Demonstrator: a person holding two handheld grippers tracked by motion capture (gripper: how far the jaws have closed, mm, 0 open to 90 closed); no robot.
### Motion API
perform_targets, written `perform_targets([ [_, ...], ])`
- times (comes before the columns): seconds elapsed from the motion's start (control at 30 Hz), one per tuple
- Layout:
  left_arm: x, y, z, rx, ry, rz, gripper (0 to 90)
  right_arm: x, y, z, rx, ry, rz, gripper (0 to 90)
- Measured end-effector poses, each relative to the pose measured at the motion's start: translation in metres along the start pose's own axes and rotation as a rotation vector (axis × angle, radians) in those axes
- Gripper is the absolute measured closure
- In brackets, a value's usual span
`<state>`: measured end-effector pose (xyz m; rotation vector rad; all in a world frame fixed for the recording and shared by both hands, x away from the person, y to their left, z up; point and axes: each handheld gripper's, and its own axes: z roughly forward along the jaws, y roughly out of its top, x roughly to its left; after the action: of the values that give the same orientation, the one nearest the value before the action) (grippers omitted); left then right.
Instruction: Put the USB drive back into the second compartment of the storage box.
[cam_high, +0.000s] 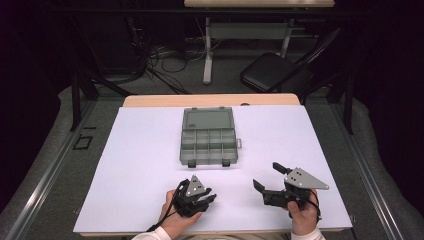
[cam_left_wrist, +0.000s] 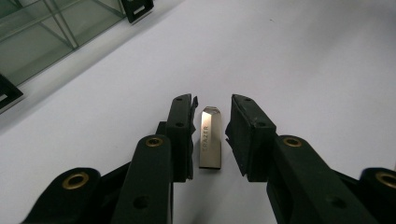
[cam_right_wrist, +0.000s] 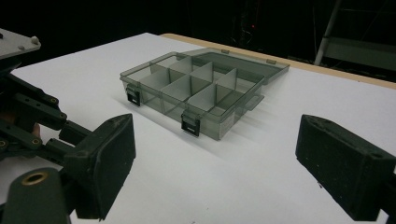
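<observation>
Left gripper (cam_left_wrist: 212, 135) down low over the white counter (cam_high: 140, 165), jaws straddling a silver USB flash drive (cam_left_wrist: 210, 138). Drive lying flat between the pads, lengthwise along the jaws, rounded end pointing away from the camera. Left pad just about against the drive's edge, a clear sliver of counter between the drive and the right pad, so not clamped: jaws narrowed but not pressing on both sides. Seen from the high view, left gripper (cam_high: 196, 196) at the near edge of the counter, left of centre, in the person's left hand (cam_high: 176, 220).

Right gripper (cam_high: 265, 177) well off to the right in the high view, held in the right hand (cam_high: 304, 216), jaws spread wide. In the right gripper view, both black pads (cam_right_wrist: 343, 170) far apart with nothing between them.

Grey translucent compartment box (cam_high: 208, 137) in the middle of the counter, beyond both grippers, lid (cam_high: 208, 119) thrown open and lying flat on the far side. Divided compartments (cam_right_wrist: 196, 88) visible, two black latches (cam_right_wrist: 190, 123) on the near wall.
</observation>
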<state>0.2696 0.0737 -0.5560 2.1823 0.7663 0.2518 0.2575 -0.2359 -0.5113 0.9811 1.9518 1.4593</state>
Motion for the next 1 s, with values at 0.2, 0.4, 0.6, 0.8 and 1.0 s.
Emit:
perform_targets([
  [0.2,-0.0021,-0.0005,0.0033,0.015,0.004,0.012,71.3,-0.0002,-0.0004,0.0008,-0.001,0.004,0.001,12.0],
  [0.4,-0.0028,-0.0012,0.0044,0.018,0.021,0.023,73.2,-0.0004,-0.0005,0.0007,0.001,0.004,0.0,12.1],
  [0.6,-0.0072,-0.0021,0.0067,0.036,0.029,0.054,74.1,-0.0005,-0.0006,0.0011,0.0,0.003,-0.001,12.3],
  [0.8,-0.0064,-0.0025,0.0076,0.043,0.041,0.058,75.4,-0.0004,-0.0007,0.0012,0.002,0.004,-0.006,12.4],
  [1.0,-0.0068,-0.0026,0.0081,0.042,0.032,0.051,77.0,-0.0006,-0.0005,0.0008,0.004,0.005,-0.005,12.4],
])
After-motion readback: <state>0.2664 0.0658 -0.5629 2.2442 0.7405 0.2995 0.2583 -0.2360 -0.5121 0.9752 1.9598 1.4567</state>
